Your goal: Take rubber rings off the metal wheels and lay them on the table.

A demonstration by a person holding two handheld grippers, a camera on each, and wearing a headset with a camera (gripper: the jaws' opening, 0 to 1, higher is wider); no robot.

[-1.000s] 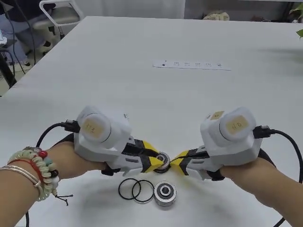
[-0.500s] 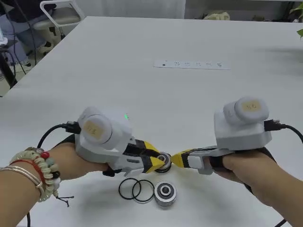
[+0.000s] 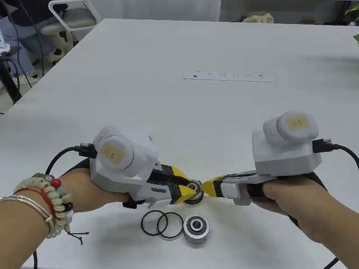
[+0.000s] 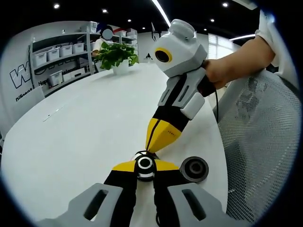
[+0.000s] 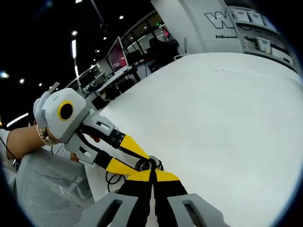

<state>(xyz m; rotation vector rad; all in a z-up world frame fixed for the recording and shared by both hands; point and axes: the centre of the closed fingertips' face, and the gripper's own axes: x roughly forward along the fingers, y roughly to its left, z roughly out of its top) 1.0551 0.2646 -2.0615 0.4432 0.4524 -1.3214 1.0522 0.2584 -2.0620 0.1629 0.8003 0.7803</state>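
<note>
Rubber rings (image 3: 161, 224), two black loops overlapping at one side, lie flat on the white counter (image 3: 168, 112) close to its near edge. They sit just beside a loose metal wheel (image 3: 196, 227) that rests on its side with the bore facing up. I have the left claw (image 3: 189, 192) clamped on a second wheel (image 3: 194, 189), just beyond the loose one. Its round face is tilted upward and its axle line stands near upright between the jaws. The right claw (image 3: 208, 188) has its jaws drawn together, with the yellow tips against that wheel's rim. Whether they pinch any rubber I cannot tell. A white power strip (image 3: 230, 76) lies toward the far edge, its long axis parallel to that edge, and its markings are too small to read. In the left gripper view a big letter W (image 4: 21, 75) heads lettering on the wall. The smaller line beneath it is too blurred to make out.
</note>
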